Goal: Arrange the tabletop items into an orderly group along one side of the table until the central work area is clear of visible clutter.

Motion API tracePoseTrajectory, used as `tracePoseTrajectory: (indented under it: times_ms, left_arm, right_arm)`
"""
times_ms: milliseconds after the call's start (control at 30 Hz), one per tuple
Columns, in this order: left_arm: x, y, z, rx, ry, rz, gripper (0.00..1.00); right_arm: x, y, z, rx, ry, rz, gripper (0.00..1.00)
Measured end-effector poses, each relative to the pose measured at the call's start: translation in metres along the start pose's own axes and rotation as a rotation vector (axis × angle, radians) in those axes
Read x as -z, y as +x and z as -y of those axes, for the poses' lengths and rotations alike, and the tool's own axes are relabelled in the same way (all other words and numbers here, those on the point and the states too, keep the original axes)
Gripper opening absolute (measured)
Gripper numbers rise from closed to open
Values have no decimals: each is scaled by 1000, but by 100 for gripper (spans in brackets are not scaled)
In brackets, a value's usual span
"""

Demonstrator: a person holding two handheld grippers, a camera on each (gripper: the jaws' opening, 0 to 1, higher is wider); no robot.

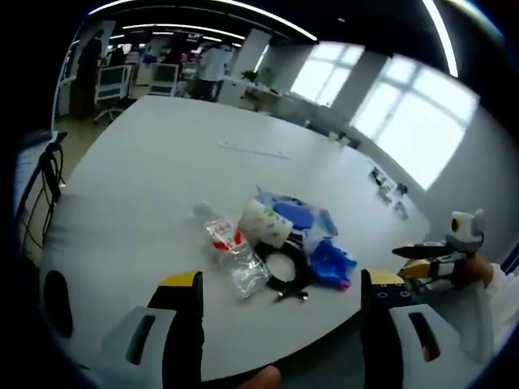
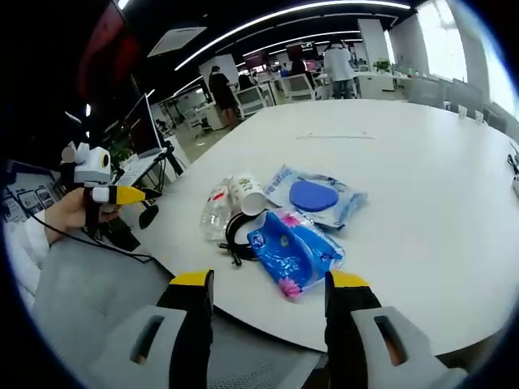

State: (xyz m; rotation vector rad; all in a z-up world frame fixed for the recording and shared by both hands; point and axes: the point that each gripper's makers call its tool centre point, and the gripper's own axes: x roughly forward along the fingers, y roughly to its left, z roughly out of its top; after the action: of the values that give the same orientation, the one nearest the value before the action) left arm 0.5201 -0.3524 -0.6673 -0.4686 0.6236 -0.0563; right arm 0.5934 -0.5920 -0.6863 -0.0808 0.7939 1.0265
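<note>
A cluster of items lies near the front edge of the white table (image 1: 162,162). It holds a clear plastic bottle (image 1: 225,243) with a red label on its side, a white roll (image 1: 265,223), a wipes pack (image 1: 296,217) with a round blue lid, a blue floral packet (image 1: 331,263) and a black coiled cable (image 1: 285,271). My left gripper (image 1: 280,279) hangs open just short of the table edge, nothing between its jaws. My right gripper (image 2: 270,279) is open too, in front of the blue packet (image 2: 293,250), cable (image 2: 235,235), bottle (image 2: 215,212), roll (image 2: 247,193) and wipes pack (image 2: 316,197).
The right gripper (image 1: 430,259) shows off the table's right corner, held by a hand; the left gripper (image 2: 109,194) shows at the left over the floor. Small items (image 1: 388,188) sit at the table's far right edge. A thin strip (image 1: 253,150) lies mid-table. Office chairs, desks and people stand behind.
</note>
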Motion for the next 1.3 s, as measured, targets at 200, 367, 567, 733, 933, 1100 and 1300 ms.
tracePoseTrajectory:
  times_ms: [200, 367, 567, 733, 933, 1100, 1300]
  left_arm:
    - [11, 3, -3, -4, -40, -46, 75]
    - [10, 3, 1, 9, -69, -36, 76]
    - [6, 3, 5, 13, -133, -24, 76]
    - [-4, 17, 6, -15, -83, -46, 76]
    - [-11, 31, 8, -22, -46, -78, 76]
    - [-10, 37, 4, -43, -70, -103, 76]
    - [-15, 45, 5, -56, -87, -115, 76]
  right_arm:
    - [0, -1, 0, 1, 24, 7, 52]
    - [-1, -3, 0, 6, 39, 18, 52]
    - [-1, -2, 2, 3, 48, 15, 52]
    - [1, 0, 1, -14, 47, 12, 52]
    - [1, -1, 3, -12, 62, 30, 52]
    - [5, -3, 6, -4, 84, 38, 52]
    - [8, -6, 9, 11, 115, 54, 52]
